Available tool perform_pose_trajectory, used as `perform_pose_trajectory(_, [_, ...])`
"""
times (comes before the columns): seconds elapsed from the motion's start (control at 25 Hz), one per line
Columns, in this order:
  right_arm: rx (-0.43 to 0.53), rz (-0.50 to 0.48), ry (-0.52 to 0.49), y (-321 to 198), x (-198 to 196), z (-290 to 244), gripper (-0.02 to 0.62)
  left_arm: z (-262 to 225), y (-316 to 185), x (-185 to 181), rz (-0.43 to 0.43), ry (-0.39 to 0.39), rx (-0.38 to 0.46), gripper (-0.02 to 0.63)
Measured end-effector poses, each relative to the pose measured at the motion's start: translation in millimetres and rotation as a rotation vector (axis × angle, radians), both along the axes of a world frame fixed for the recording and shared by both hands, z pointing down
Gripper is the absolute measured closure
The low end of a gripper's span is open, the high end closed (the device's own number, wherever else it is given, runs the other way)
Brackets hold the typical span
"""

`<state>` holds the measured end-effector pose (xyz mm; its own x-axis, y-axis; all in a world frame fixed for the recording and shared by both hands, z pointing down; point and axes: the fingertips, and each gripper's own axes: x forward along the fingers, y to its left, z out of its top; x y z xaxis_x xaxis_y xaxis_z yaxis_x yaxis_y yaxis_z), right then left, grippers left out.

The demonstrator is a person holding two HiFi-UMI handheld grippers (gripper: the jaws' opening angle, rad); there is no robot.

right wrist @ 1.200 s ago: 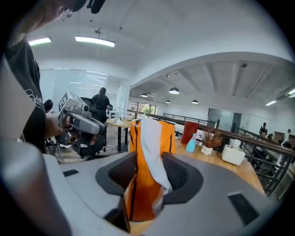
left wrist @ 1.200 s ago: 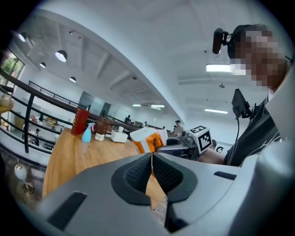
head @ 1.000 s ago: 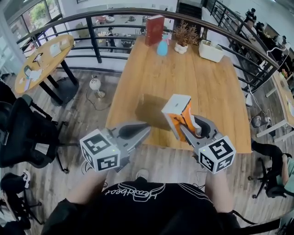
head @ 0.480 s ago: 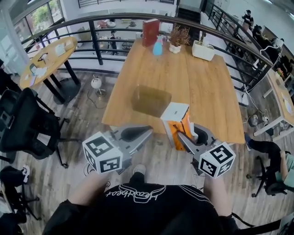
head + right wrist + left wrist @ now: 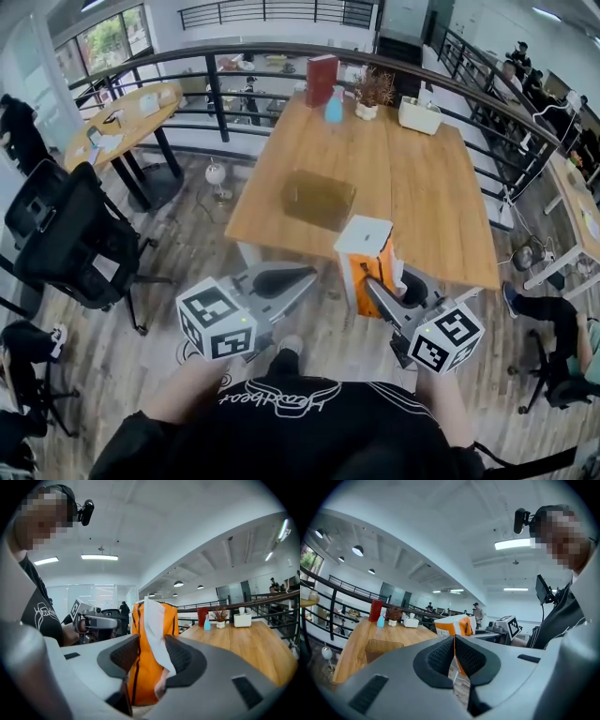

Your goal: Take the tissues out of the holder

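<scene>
My right gripper (image 5: 380, 281) is shut on an orange tissue pack (image 5: 361, 255) with a white top, held upright in the air just off the table's near edge. In the right gripper view the pads (image 5: 124, 656) press on the pack (image 5: 171, 620) from both sides, and a white tissue (image 5: 157, 630) hangs from its top. The brown tissue holder (image 5: 319, 199) sits on the wooden table (image 5: 422, 197), apart from the pack. To the left, at the same height, my left gripper (image 5: 298, 275) is shut with nothing in it. The left gripper view shows the pack (image 5: 452, 624) and the holder (image 5: 382, 646) beyond.
At the table's far end stand a red book (image 5: 321, 80), a blue spray bottle (image 5: 334, 105), a dried plant (image 5: 375, 94) and a white box (image 5: 418, 114). A black railing (image 5: 216, 98) runs behind. A black office chair (image 5: 75, 244) and a round table (image 5: 122, 117) stand at the left.
The orange pack, still in my right gripper, has come back from over the table to beyond its near edge. The brown holder now shows in full on the table. The left gripper stays shut.
</scene>
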<state>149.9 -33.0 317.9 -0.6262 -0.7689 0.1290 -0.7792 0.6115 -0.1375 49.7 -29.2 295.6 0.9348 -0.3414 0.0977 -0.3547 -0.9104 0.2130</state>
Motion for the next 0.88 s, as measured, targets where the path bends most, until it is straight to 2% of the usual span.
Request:
perform_pose_trajectory(0.28, [0.004, -0.018, -0.043, 50.7, -10.3, 2.1, 0.416, 5.6, 50.2, -5.7, -0.012, 0.011, -0.005, 0.591])
perform_pose_trajectory(0.44, [-0.004, -0.014, -0.059, 72.0, -3.7, 3.2, 0.416, 5.3, 69.8, 1.2, 0.0, 0.013, -0.004, 0.591])
perform_pose_trajectory(0.88, [-0.01, -0.009, -0.087, 100.6, 13.1, 2.4, 0.416, 4.6, 100.0, 18.6, 0.009, 0.002, -0.004, 0.591])
